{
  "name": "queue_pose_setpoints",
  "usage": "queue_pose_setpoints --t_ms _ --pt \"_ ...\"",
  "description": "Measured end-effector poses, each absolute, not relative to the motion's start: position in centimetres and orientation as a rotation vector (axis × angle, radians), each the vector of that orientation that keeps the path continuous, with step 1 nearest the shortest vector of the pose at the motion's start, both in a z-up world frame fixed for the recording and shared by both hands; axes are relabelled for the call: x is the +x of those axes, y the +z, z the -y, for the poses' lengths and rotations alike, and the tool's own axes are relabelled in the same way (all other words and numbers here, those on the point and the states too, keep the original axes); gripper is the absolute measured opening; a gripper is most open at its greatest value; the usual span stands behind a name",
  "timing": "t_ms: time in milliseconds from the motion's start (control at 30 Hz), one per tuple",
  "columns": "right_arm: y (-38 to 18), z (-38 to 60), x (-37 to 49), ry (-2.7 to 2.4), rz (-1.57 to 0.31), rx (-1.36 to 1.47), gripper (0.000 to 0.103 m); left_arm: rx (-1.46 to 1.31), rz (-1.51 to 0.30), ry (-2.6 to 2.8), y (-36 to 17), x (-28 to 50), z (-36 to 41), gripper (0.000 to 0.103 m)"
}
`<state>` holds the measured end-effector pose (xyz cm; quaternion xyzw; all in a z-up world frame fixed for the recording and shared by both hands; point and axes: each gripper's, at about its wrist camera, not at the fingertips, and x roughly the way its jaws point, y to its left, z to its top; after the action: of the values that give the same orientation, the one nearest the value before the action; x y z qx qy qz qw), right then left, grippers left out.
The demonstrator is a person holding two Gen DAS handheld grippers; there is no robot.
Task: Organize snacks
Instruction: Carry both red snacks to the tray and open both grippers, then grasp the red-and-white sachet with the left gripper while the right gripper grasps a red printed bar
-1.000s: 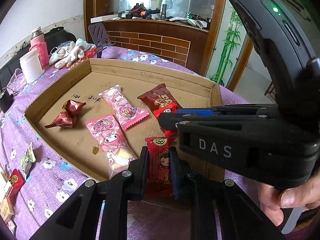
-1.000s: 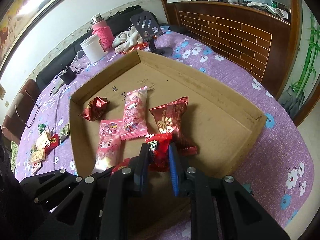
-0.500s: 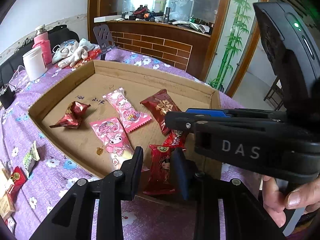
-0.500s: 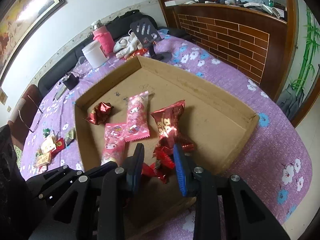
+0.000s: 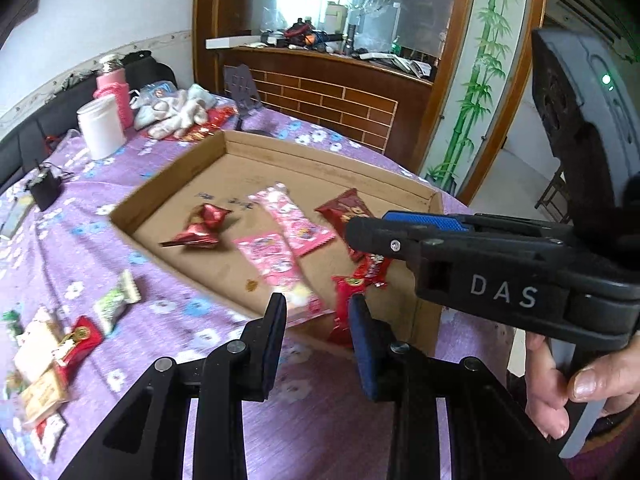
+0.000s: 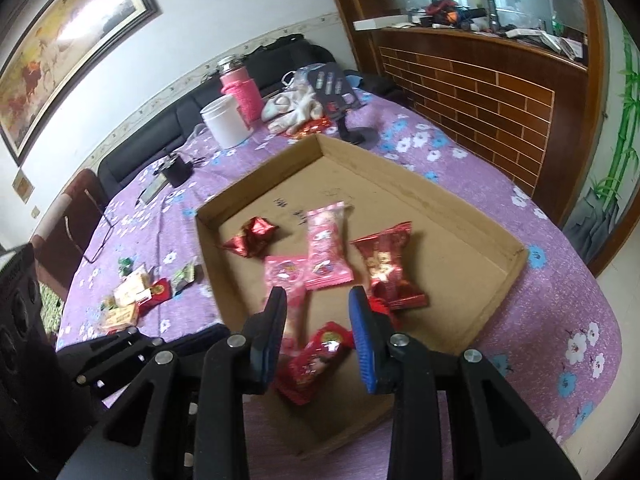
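Both grippers spread, holding nothing: left gripper (image 5: 317,314) above the near edge of the cardboard tray (image 5: 168,178), right gripper (image 6: 318,312) over the tray's near end. In the tray: two pink packs (image 6: 326,246), a red foil candy (image 6: 252,236), a dark red bag (image 6: 386,264) and a red packet (image 6: 316,360) lying loose below the right gripper. More snacks (image 5: 76,340) scattered on the purple tabletop (image 5: 80,208) left of the tray.

Each black tool (image 5: 316,312) has blue pads (image 6: 362,344), silver screws, white "DAS" lettering, a green light.
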<state>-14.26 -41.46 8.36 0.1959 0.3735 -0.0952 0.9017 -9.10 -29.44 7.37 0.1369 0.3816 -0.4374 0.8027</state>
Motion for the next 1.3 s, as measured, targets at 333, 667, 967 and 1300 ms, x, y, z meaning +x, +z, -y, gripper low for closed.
queue_pose_setpoints --t_ms 333,667,967,1300 --pt "8.9 37.8 -13.1 -0.123 -0.791 0.353 0.031 0.260 -0.794 -0.866 8.6 -8.3 23.6 0.033" --pt "8.6 33.3 -11.3 -0.008 -0.819 0.297 0.032 0.200 -0.807 -0.684 7.6 -5.9 12.1 0.044" --pt "7.6 29.8 -10.2 0.056 -0.863 0.246 0.032 0.182 -0.882 -0.597 5.2 -2.7 1.9 0.060" --pt "7.3 29.2 -10.0 0.052 -0.879 0.239 0.032 0.300 -0.970 -0.707 1.4 1.3 4.2 0.063"
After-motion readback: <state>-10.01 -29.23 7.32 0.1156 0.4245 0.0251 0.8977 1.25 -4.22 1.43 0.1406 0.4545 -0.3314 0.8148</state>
